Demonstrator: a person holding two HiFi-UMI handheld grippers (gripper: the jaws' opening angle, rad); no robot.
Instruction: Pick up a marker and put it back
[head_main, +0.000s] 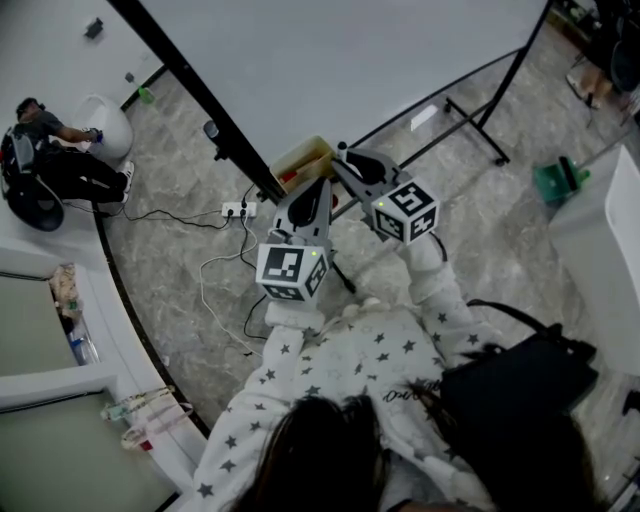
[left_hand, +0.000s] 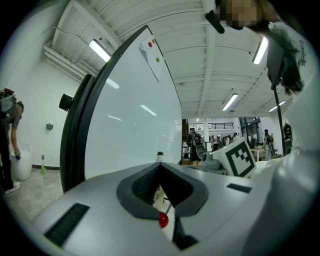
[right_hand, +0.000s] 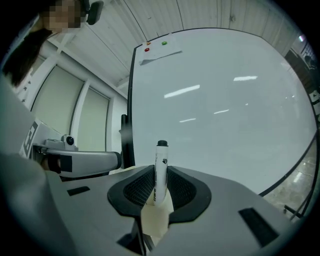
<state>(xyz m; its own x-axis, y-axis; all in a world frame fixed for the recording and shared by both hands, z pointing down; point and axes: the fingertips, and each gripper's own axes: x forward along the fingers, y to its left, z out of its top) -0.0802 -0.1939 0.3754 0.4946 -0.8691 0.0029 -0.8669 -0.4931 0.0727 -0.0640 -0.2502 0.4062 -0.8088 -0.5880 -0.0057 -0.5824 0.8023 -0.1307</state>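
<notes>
At the upper left of the head view a person (head_main: 55, 160) crouches on the grey marbled floor beside a white bin (head_main: 105, 125). A little right of them, a white power strip (head_main: 238, 209) lies on the floor with cables trailing from it. The whiteboard (head_main: 340, 60) fills the top middle of the frame in its black stand. A tan tray (head_main: 303, 160) sits at its lower edge, just above the two tools.

The left tool (left_hand: 160, 167) points up toward that tray. In the left gripper view its dark pads run together to a point at the tips, and nothing is gripped between them. Through the slit nearer the camera show a bit of white and a red cap (left_hand: 163, 219). A small black cap (left_hand: 159, 154) pokes up just beyond the tips, in front of the board.

The right tool (right_hand: 160, 171) is just beside the left one, at its right, and is also aimed at the board's lower edge. Its jaws are closed on the marker (right_hand: 161, 162), one ribbed pad on each side of the barrel. The marker is white with a black cap and stands upright between the pads, its capped end rising above the jaw tips against the board. In the same view, a red magnet (right_hand: 146, 49) and a green magnet (right_hand: 164, 43) sit near the board's top corner.

Farther right in the head view a green object (head_main: 558, 180) stands on the floor. A black bag (head_main: 520, 385) hangs at the lower right.
</notes>
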